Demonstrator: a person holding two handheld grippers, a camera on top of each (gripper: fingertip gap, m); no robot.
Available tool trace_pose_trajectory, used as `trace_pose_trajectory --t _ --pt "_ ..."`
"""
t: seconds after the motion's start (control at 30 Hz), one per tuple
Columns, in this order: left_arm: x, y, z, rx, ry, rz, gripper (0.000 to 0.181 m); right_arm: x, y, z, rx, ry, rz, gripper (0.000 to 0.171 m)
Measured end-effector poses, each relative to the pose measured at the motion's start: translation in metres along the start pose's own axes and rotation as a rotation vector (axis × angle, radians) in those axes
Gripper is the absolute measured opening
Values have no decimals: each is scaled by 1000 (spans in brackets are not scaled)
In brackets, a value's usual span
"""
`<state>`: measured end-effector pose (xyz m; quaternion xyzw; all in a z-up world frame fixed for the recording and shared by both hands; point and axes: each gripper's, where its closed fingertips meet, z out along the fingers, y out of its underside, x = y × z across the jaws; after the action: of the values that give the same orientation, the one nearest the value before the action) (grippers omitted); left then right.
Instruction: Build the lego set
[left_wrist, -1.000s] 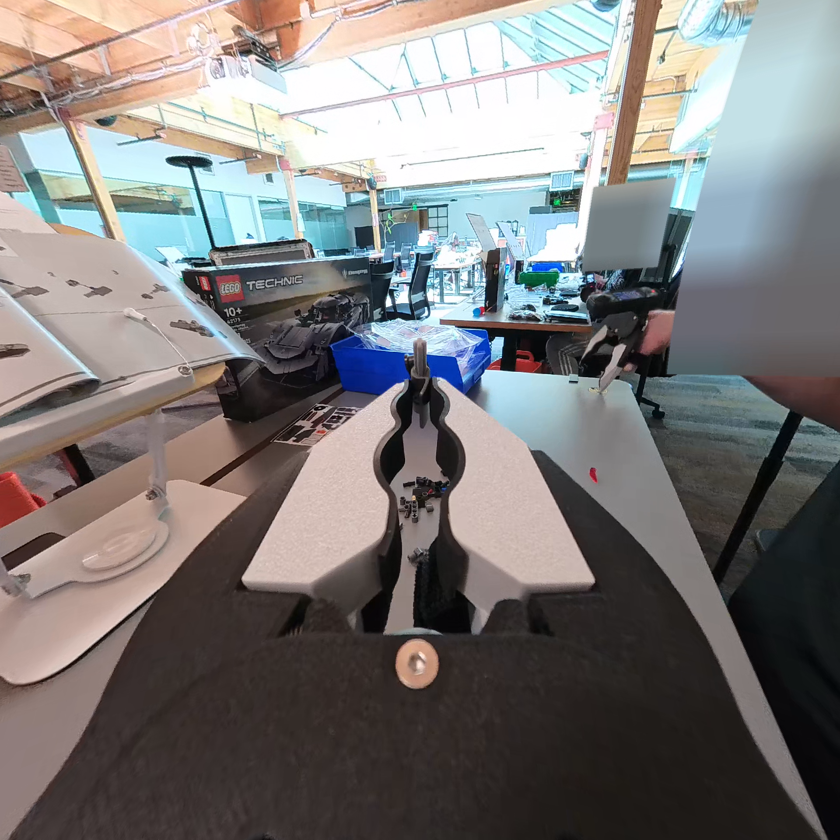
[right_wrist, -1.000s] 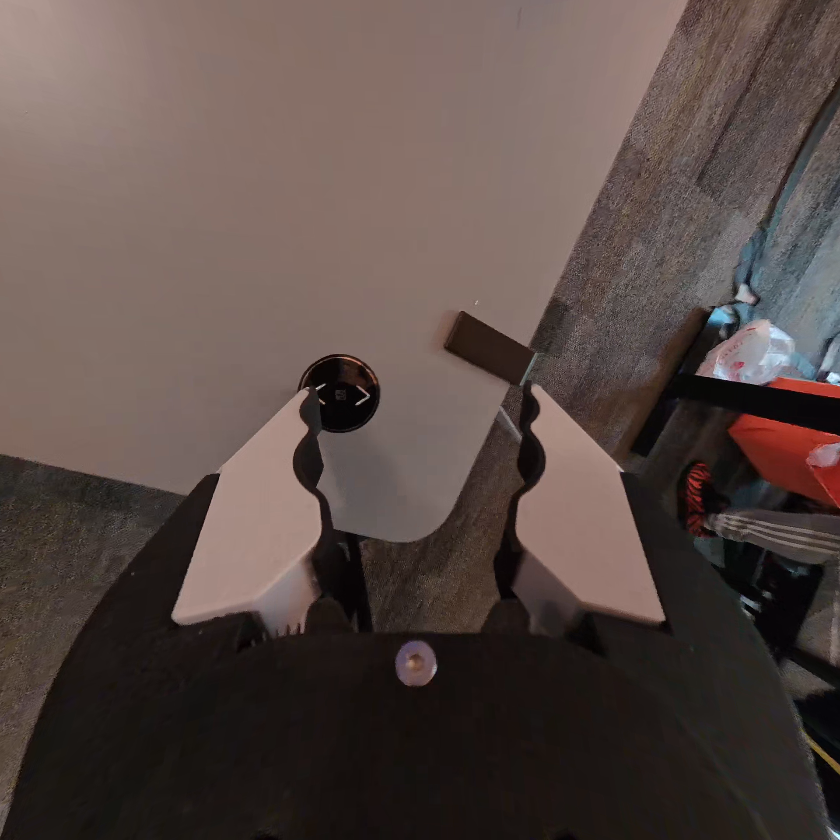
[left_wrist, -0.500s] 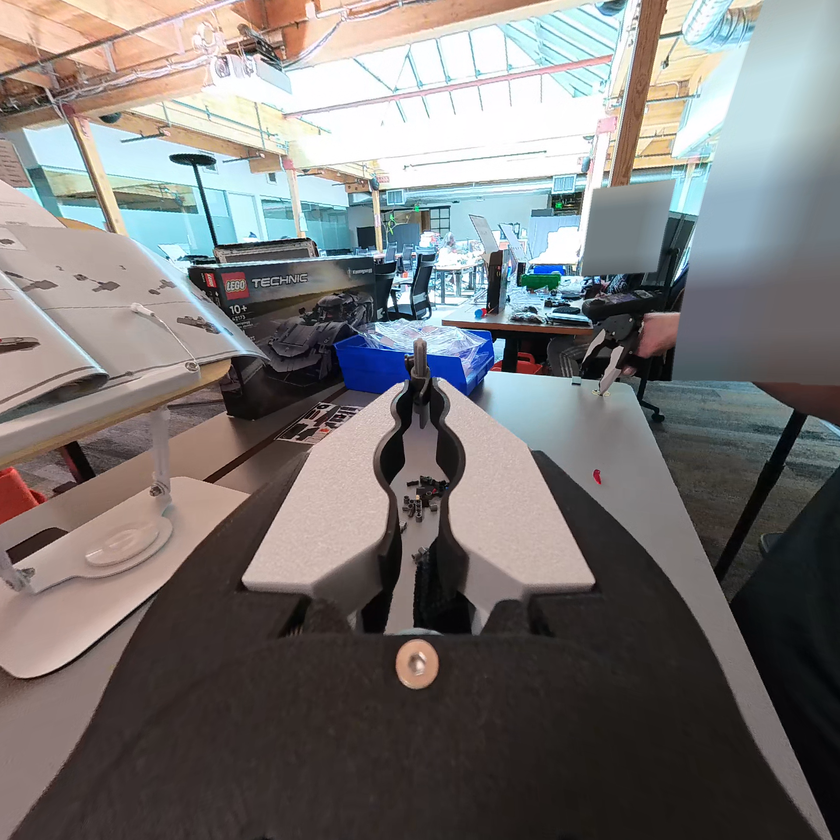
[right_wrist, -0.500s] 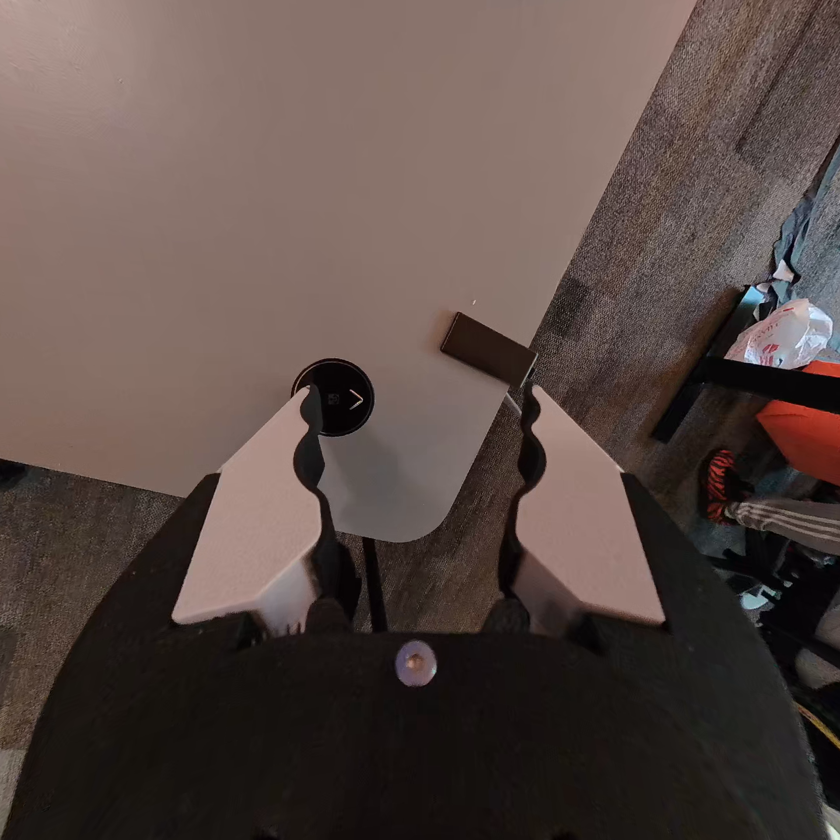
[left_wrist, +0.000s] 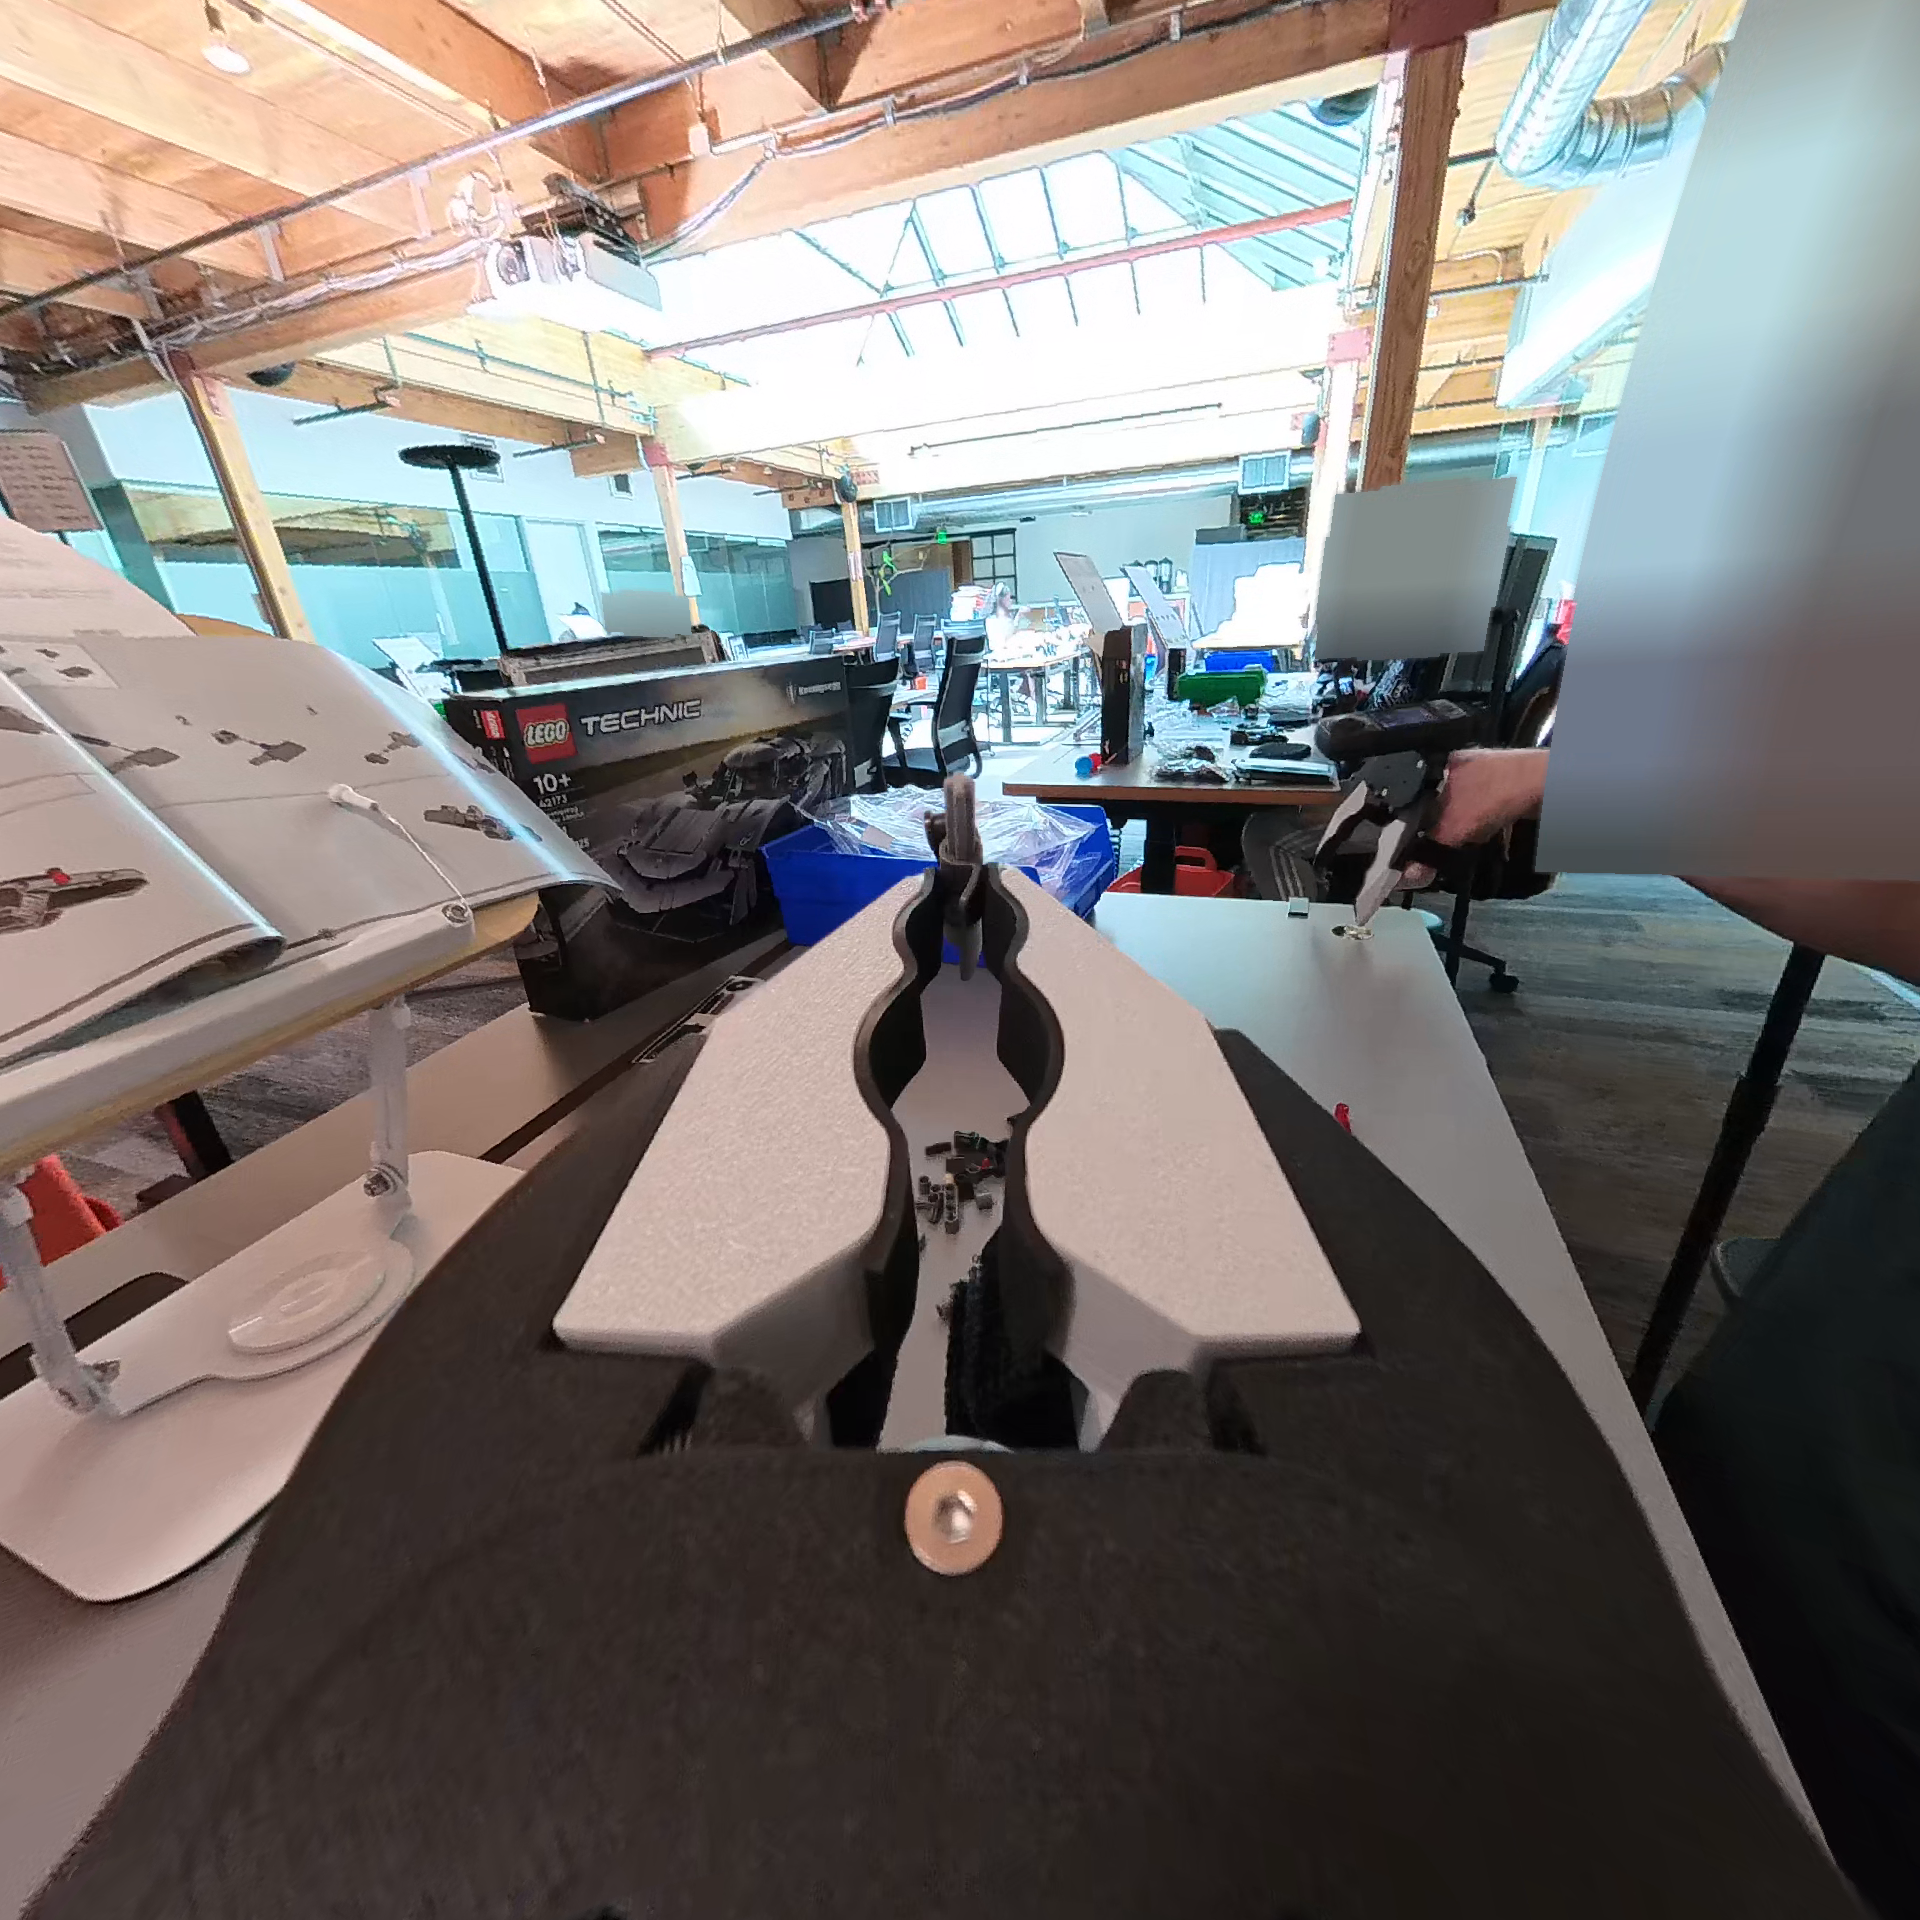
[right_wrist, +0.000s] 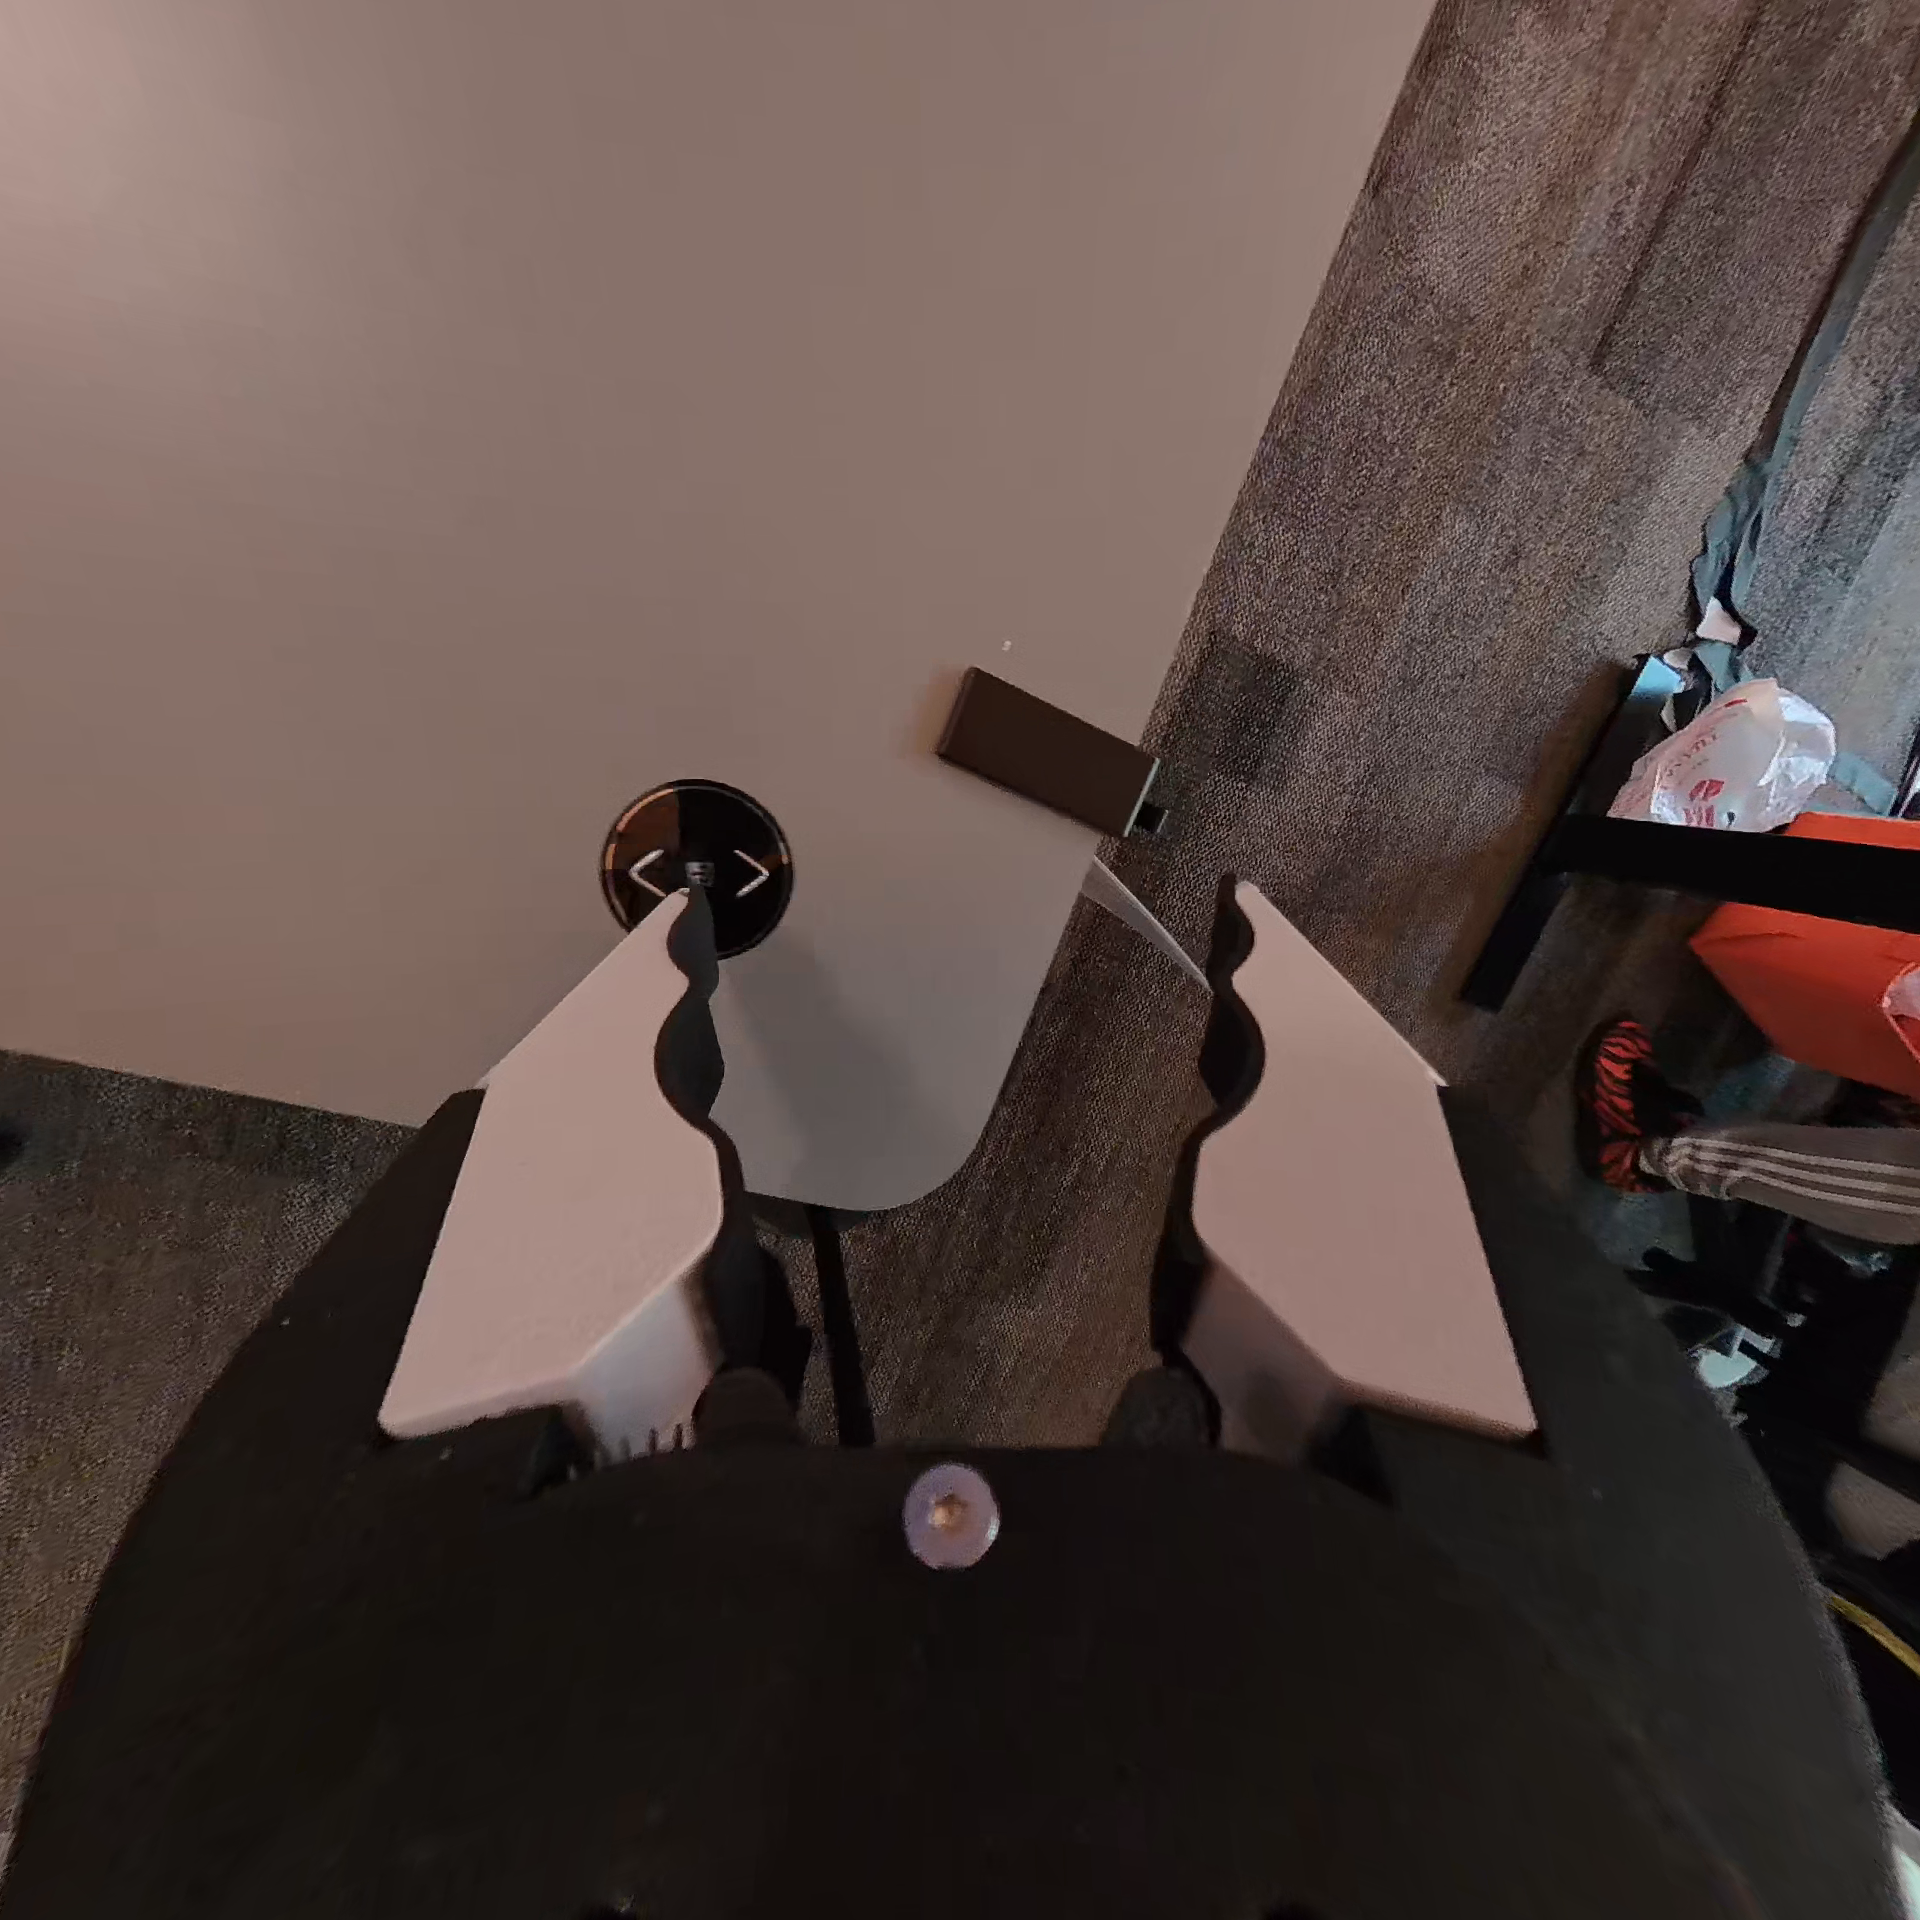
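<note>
Grey lego piece (left_wrist: 958, 868) upright, pinched at my left gripper (left_wrist: 961, 914) tips, jaws closed on it, above small black parts (left_wrist: 961, 1179) on the surface (left_wrist: 1278, 1039). Right gripper (right_wrist: 961, 914) jaws apart, empty, over black round button (right_wrist: 696, 868) at the surface corner.

Bright daylight pours from the glazed roof skylight (left_wrist: 997, 281), blown out to white glare; wooden beams bow at the edges. The right wrist view is dimmer, with soft shadow on the pale table (right_wrist: 520, 416).
</note>
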<state>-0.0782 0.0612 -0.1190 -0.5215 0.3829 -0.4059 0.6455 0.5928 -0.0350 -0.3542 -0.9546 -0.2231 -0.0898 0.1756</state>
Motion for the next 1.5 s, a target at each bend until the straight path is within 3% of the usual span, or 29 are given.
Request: trace_pose_trajectory --t 1.1,1.5 --pt "-4 5 2 9 9 -6 5 0 2 16 -114 -21 1 78" --pt "-3 42 3 -81 15 -47 5 -3 5 28 -142 -21 -4 76"
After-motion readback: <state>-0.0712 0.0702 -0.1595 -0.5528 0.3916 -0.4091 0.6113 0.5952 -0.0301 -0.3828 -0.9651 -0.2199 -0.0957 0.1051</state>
